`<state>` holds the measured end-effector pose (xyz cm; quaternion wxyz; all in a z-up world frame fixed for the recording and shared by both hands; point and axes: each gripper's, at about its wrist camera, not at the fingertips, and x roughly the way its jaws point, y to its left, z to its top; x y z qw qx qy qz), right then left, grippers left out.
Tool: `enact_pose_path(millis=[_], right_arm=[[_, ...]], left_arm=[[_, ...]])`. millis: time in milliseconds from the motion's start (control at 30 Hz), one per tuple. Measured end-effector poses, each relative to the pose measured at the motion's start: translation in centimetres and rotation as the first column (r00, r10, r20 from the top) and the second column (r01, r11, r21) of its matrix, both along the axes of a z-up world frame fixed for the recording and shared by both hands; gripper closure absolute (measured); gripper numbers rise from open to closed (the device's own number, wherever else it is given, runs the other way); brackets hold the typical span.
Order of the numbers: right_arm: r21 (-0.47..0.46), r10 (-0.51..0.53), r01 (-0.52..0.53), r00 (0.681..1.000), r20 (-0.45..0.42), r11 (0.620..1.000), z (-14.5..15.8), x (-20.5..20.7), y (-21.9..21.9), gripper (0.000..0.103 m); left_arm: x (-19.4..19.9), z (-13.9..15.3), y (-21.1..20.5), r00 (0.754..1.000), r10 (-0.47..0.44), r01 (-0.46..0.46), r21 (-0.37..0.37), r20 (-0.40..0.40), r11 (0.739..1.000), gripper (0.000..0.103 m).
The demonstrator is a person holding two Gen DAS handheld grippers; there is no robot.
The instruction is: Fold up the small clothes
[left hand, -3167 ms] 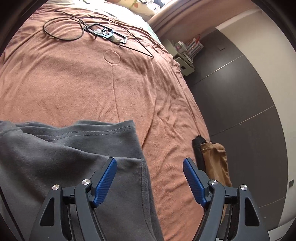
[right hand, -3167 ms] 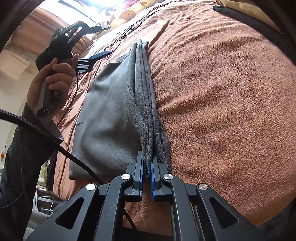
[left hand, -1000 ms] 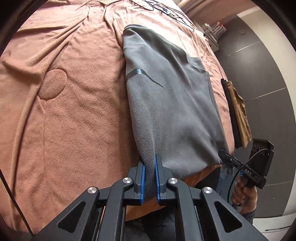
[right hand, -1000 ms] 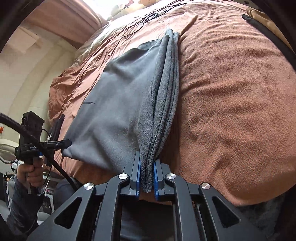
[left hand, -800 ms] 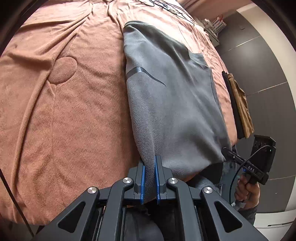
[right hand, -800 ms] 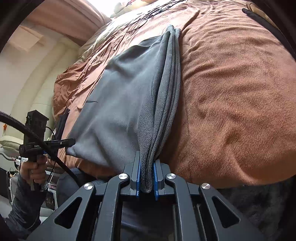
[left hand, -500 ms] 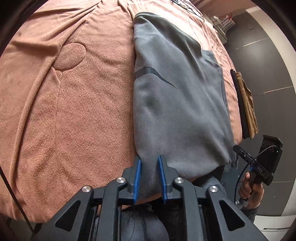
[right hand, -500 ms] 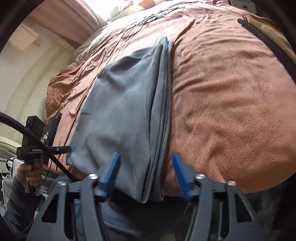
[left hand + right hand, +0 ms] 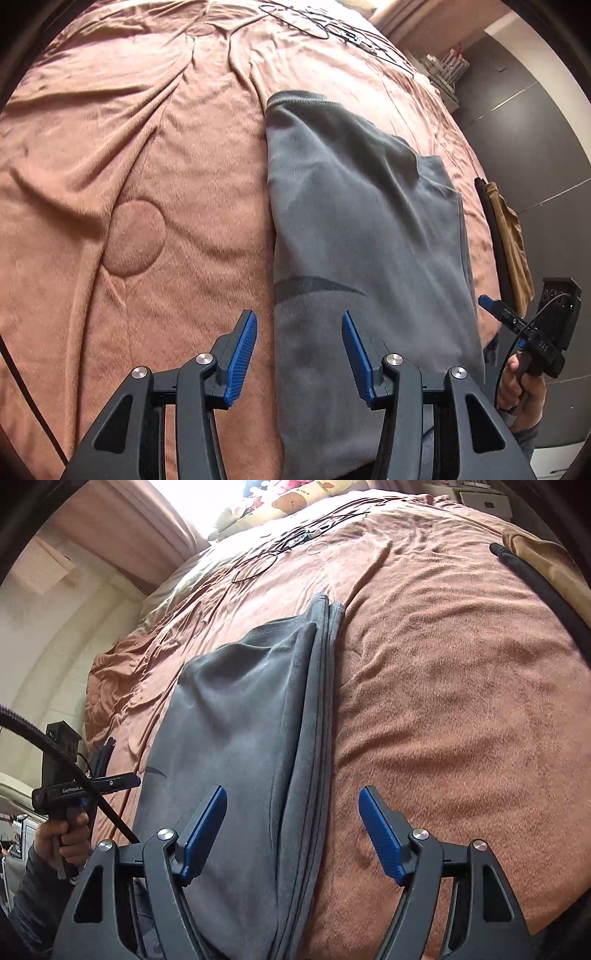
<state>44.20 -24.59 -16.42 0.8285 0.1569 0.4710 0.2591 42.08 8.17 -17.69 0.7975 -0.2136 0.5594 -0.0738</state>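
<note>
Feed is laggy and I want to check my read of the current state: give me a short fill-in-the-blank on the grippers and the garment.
1. The left gripper is ____, holding nothing.
2. The grey garment lies on a ____-coloured blanket.
3. In the right wrist view, the garment's stacked folded edges run between the fingers of the ____ gripper.
4. The dark curved mark is on the ____ garment.

Missing words: open; brown; right; grey

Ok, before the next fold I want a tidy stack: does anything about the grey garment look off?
Slightly. The grey garment lies folded lengthwise on the brown blanket, but its near end droops over the bed's edge, and the stacked layer edges are a little uneven. Both grippers are open, clear of it.
</note>
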Motion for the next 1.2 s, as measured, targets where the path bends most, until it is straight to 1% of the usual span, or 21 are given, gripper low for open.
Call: enact_pose_path(millis=[100,233,367,567,600,667,700,733,767,800,833,933,1000,1067,1133,1200], right_arm=[[-0.022,0.006,-0.006,1.000,0.008,1.000,0.3,1.6,0.9,0.030],[-0.039,0.002,-0.002,1.000,0.000,0.999,0.3,3.8,1.9,0.030],[-0.051,0.003,-0.003,1.000,-0.010,0.999,0.0,6.0,2.8,0.030],[-0.087,-0.007,0.007,1.000,-0.001,0.996,-0.4,9.2,4.3,0.030],[-0.092,-0.013,0.013,1.000,0.002,0.996,-0.5,9.7,4.5,0.030],[-0.100,-0.017,0.017,1.000,0.008,0.995,-0.6,10.5,4.9,0.031],[-0.107,-0.018,0.019,1.000,0.014,0.994,-0.6,10.8,5.0,0.037],[-0.119,-0.018,0.019,1.000,0.016,0.993,-0.7,11.1,5.2,0.045],[-0.134,-0.018,0.020,1.000,0.015,0.991,-0.8,11.4,5.3,0.050],[-0.143,-0.017,0.019,1.000,0.011,0.990,-1.0,11.6,5.3,0.058],[-0.141,-0.015,0.015,1.000,0.005,0.990,-1.1,11.6,5.3,0.061],[-0.131,-0.009,0.008,1.000,-0.001,0.991,-1.4,11.9,5.1,0.068],[-0.120,-0.010,0.010,1.000,0.000,0.993,-1.6,11.9,4.8,0.070],[-0.099,-0.018,0.018,1.000,-0.007,0.995,-1.9,11.9,4.2,0.072],[-0.072,-0.025,0.024,1.000,-0.015,0.997,-2.3,11.9,3.7,0.073],[-0.051,-0.030,0.029,0.999,-0.020,0.998,-2.7,12.0,3.3,0.074]], left_arm=[[2.0,0.6,-0.3,1.000,-0.013,0.013,0.017,0.026,1.000,0.053],[4.8,1.5,-0.8,0.998,-0.034,0.030,0.067,0.060,0.997,0.053],[7.4,2.2,-1.5,0.994,-0.061,0.052,0.099,0.088,0.994,0.053],[11.1,2.7,-3.9,0.984,-0.132,0.114,0.144,0.117,0.983,0.053],[11.7,2.7,-4.4,0.982,-0.144,0.124,0.155,0.122,0.980,0.054],[13.0,2.4,-5.5,0.977,-0.174,0.151,0.169,0.126,0.974,0.059],[13.6,2.2,-6.0,0.975,-0.187,0.164,0.177,0.122,0.971,0.060],[14.2,2.1,-6.4,0.973,-0.198,0.174,0.183,0.119,0.968,0.065],[14.8,1.9,-6.9,0.971,-0.210,0.186,0.189,0.116,0.964,0.070],[15.3,1.7,-7.3,0.969,-0.222,0.198,0.196,0.110,0.960,0.072],[15.8,1.4,-7.7,0.967,-0.233,0.208,0.206,0.105,0.956,0.075],[16.9,0.6,-8.8,0.961,-0.261,0.234,0.234,0.092,0.944,0.077],[17.6,-0.2,-9.3,0.960,-0.269,0.243,0.252,0.076,0.937,0.077],[18.3,-1.3,-9.4,0.965,-0.259,0.239,0.253,0.050,0.938,0.077],[18.9,-2.3,-9.2,0.970,-0.242,0.228,0.236,0.030,0.945,0.076],[19.2,-2.7,-9.2,0.972,-0.233,0.217,0.235,0.040,0.947,0.076]])
